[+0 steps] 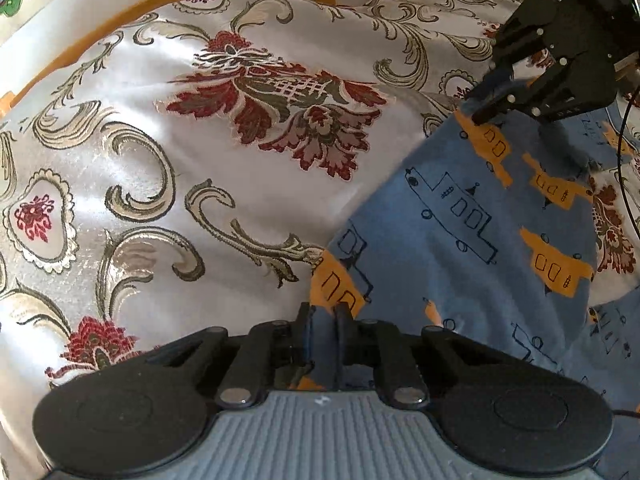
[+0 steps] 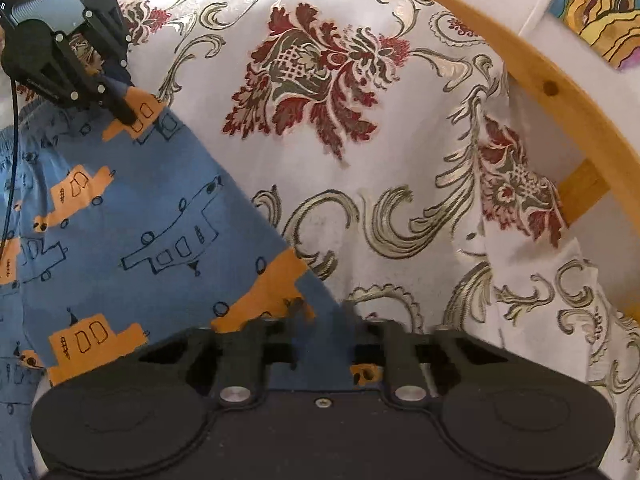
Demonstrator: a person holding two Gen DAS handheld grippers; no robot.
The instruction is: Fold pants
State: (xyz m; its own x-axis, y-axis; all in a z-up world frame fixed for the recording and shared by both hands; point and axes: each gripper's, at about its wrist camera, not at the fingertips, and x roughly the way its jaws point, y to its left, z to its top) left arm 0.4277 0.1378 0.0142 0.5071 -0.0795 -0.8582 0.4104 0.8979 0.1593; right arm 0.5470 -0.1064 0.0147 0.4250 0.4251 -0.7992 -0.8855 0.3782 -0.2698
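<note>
Blue pants (image 1: 472, 220) printed with orange and outlined vehicles lie on a white floral bedspread (image 1: 200, 160). My left gripper (image 1: 323, 316) is shut on a corner of the pants at the bottom of the left wrist view. My right gripper (image 1: 490, 112) shows at the upper right there, pinching another corner. In the right wrist view the pants (image 2: 132, 220) stretch from my right gripper (image 2: 324, 320), shut on the cloth, up to my left gripper (image 2: 124, 114) at the upper left. The edge between the two grippers is pulled fairly straight.
A curved wooden bed rail (image 2: 540, 80) runs along the far edge of the bedspread (image 2: 400, 220), also seen as a wooden rail (image 1: 120, 20) in the left wrist view. A colourful picture (image 2: 600, 8) hangs on the wall. A black cable (image 1: 624, 160) trails by the right gripper.
</note>
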